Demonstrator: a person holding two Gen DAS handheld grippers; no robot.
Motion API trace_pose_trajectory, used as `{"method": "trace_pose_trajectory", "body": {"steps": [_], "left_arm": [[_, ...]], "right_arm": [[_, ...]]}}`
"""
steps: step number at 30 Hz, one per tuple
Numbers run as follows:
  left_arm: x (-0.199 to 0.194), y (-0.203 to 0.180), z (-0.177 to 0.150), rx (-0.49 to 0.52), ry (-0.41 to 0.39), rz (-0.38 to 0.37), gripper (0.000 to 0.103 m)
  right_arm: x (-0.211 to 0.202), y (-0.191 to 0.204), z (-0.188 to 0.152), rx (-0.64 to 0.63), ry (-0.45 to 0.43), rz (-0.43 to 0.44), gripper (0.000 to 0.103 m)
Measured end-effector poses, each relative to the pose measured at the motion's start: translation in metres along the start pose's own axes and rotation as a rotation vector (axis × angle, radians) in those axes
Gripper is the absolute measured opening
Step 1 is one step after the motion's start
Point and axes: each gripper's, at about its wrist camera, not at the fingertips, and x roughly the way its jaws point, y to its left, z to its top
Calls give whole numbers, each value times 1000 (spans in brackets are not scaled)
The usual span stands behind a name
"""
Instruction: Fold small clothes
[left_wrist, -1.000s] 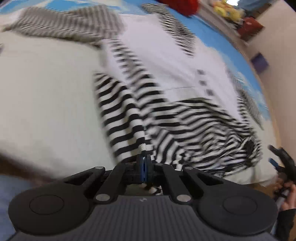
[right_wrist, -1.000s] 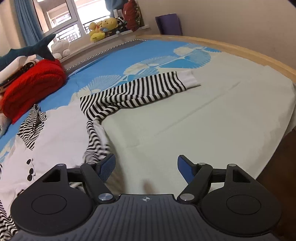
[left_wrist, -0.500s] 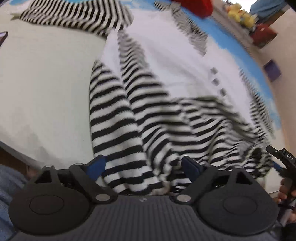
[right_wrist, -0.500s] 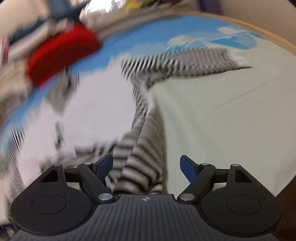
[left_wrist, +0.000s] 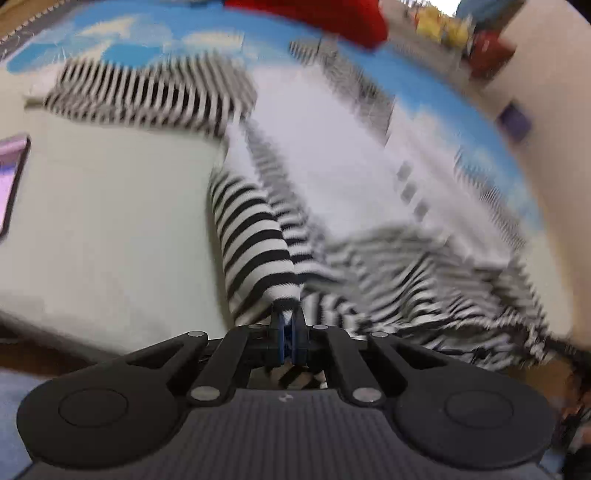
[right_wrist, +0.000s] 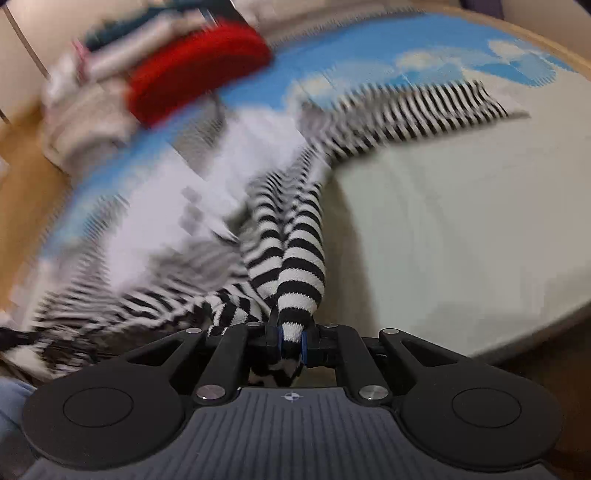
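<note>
Left claw: jaws fully closed, blue pads pressed together, pinching a fold of the striped garment at the tips; linkage arms folded inward toward centre. Claw body sits low, pointing forward across the bed. Right claw: jaws clamped but not fully together, blue pads either side of a thicker bunch of the same striped garment, fabric bulging between the fingers. Linkage arms drawn in. Both views heavily motion-blurred. The hands holding the claws don't show clearly in either view.
</note>
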Motion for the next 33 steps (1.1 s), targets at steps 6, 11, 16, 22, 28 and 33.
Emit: {"method": "trace_pose_trajectory", "body": {"steps": [6,11,16,22,28,33], "left_arm": [[44,-3,-42,53,68,146,53],[-13,-37,-39,298,-136,37,65],[3,-100,-50,651,-138,-74,73],[65,-127,-74,854,17,-39,27],[50,-114,-72,841,19,-27,6],[10,-104,-93,921,14,-1,6]], "right_arm": [[10,33,-23,-165,-15,-287,71],[-42,63,-27,-389,-192,-61,69],[-19,117,-35,-766,-198,63,67],[28,123,-41,-960,-87,-5,69],[27,129,-45,-944,-94,70,5],[-28,135,-71,-1067,-128,228,5]]}}
